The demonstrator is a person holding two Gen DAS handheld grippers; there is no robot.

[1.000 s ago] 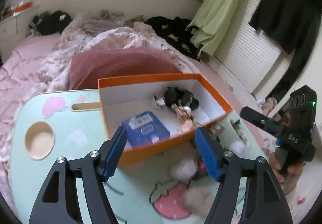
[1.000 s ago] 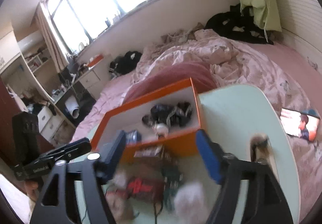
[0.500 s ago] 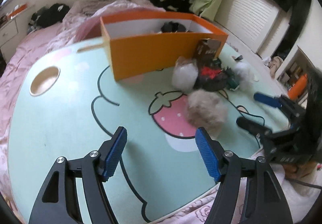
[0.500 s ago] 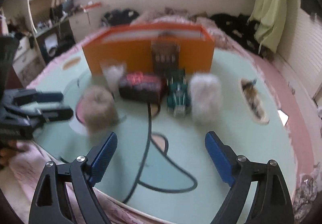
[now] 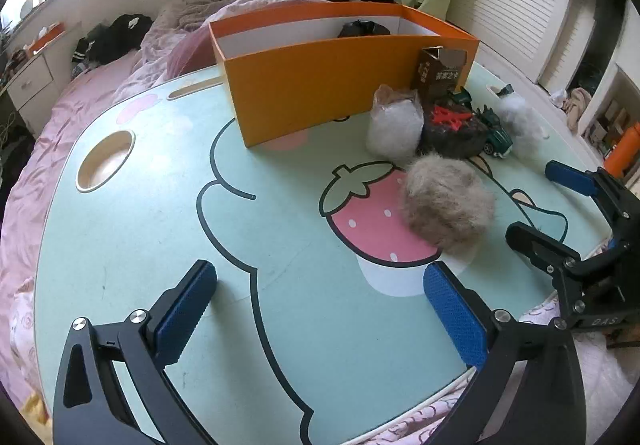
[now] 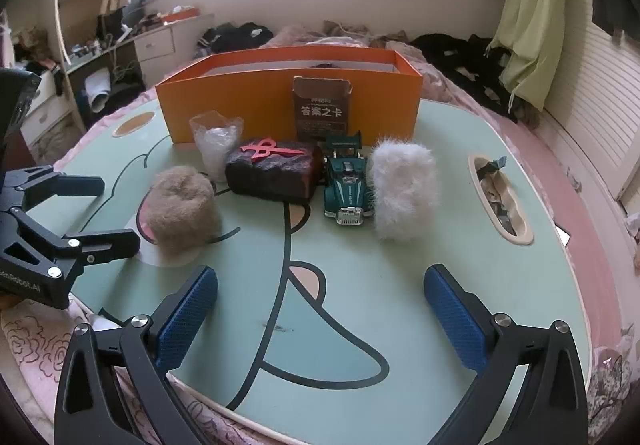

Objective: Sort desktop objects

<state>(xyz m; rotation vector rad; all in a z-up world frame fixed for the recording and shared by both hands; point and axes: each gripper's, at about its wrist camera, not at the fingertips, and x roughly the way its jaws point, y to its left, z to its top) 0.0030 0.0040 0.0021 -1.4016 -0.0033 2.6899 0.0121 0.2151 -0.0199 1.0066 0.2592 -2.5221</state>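
A smooth, matt mint-green lap table [image 6: 460, 285] with printed cartoon art holds a matt orange cardboard box [image 6: 256, 105]. At centre frame sit a fuzzy tan fur ball [image 6: 180, 213], a fluffy white fur piece [image 6: 402, 189], a glossy teal toy car [image 6: 346, 185], a crinkled clear plastic bag [image 6: 216, 145] and a brown paper card box [image 6: 322, 113].
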